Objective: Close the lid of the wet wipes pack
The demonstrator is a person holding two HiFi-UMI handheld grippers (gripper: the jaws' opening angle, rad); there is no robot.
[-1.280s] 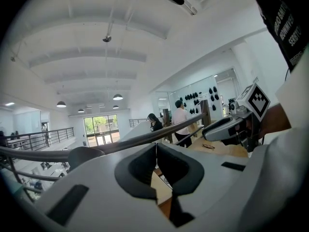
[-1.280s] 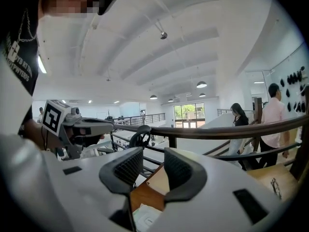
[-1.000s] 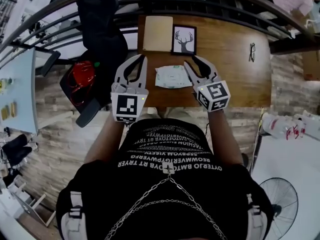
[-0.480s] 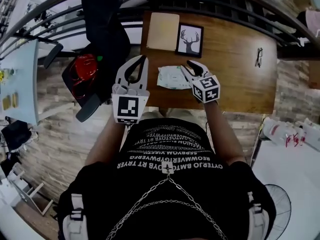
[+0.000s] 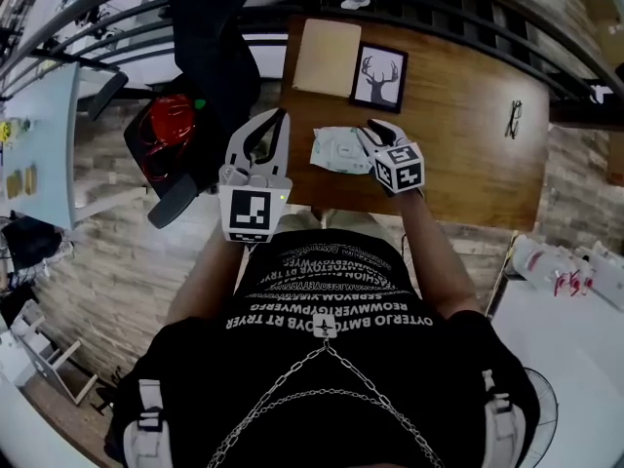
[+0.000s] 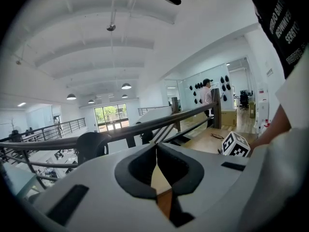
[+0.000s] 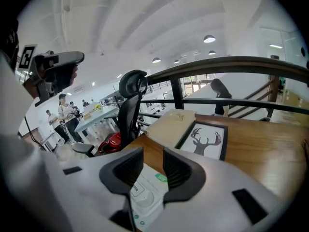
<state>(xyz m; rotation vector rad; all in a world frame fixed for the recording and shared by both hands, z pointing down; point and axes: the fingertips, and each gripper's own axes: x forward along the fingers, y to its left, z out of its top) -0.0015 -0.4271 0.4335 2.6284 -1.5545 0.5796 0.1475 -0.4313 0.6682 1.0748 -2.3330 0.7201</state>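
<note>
Clearly nearest to the wet wipes pack (image 5: 336, 151): right tongs (image 5: 370, 133), poised over its right end and angled in from that side, across a long axis running side to side near the front edge of the wooden surface (image 5: 458, 135). Parted only narrowly, gripping nothing, with the pack's white lid (image 7: 141, 198) showing in the gap just below; touching or not, and lid fully down or not, cannot tell. Left tongs (image 5: 277, 117) off to the pack's left, apart from it, tips pressed together, empty. Likely calls for a downward press from the right.
</note>
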